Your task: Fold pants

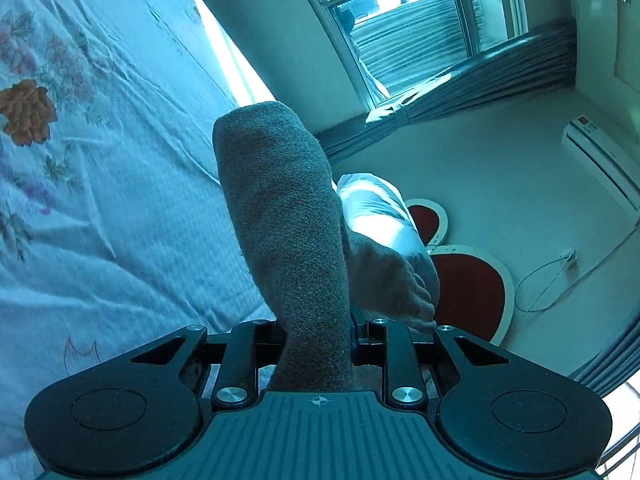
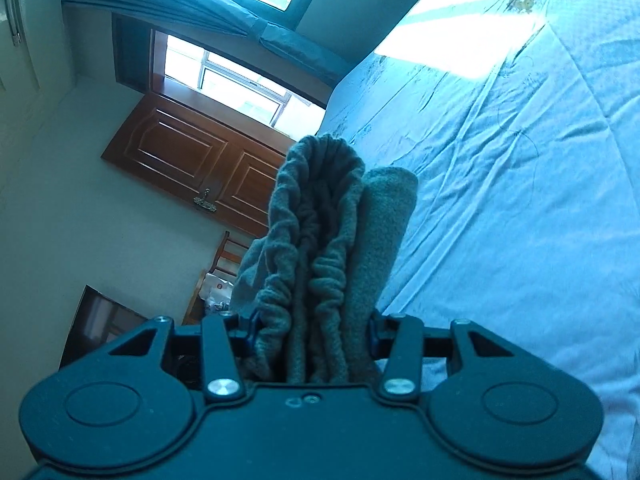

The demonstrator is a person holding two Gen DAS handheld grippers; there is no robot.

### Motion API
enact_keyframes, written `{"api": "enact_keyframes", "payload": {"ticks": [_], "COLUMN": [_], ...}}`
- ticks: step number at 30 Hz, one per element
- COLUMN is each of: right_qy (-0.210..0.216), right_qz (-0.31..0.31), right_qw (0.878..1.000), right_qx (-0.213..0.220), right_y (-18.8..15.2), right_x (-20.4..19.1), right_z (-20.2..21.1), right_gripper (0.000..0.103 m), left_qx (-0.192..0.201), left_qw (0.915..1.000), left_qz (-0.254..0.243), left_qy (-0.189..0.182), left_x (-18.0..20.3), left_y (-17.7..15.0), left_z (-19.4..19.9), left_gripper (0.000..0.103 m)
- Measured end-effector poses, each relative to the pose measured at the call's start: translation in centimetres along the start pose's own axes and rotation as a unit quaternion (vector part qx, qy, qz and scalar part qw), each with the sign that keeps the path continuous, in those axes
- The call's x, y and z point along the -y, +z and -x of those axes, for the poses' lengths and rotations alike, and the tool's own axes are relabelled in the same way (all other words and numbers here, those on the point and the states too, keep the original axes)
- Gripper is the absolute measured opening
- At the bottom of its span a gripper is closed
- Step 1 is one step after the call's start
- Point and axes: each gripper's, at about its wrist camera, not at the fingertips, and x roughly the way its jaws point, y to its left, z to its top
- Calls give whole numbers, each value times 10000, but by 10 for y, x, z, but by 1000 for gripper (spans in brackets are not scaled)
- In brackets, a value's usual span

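The pants [image 1: 280, 220] are grey fleece. In the left wrist view a thick fold of them stands up out of my left gripper [image 1: 318, 336], which is shut on it and held above the floral bed sheet [image 1: 100, 160]. The fingertips are hidden by the cloth. In the right wrist view the gathered elastic waistband and a flat fold of the pants [image 2: 320, 220] bulge out between the jaws of my right gripper [image 2: 312, 332], which is shut on the bunch. The pale blue sheet [image 2: 500, 200] lies to its right.
Behind the cloth in the left wrist view are a person's limb in pale clothing [image 1: 376, 208], a red and white mat [image 1: 468, 292], an air conditioner [image 1: 600, 160] and a curtained window [image 1: 420, 40]. The right wrist view shows a wooden door [image 2: 192, 160], a chair [image 2: 224, 264] and a dark screen [image 2: 100, 320].
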Motion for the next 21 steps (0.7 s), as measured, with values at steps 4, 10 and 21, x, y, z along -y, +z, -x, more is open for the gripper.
{"api": "enact_keyframes", "payload": {"ticks": [4,10,21], "right_qy": [-54,-5,-26], "right_qz": [20,-298,-792], "right_qw": [10000,9996,9967], "right_qx": [-25,-14,157], "right_y": [29,47,27], "right_x": [10,56,116], "right_z": [-27,-44,-46], "right_gripper": [38,38,46], "left_qx": [5,-192,-296], "left_qw": [10000,9996,9987], "left_qz": [35,122,204], "left_qy": [87,141,361], "left_x": [-19,-58,-96], "left_y": [30,61,51], "left_z": [-30,-77,-104], "left_gripper": [25,25,33]}}
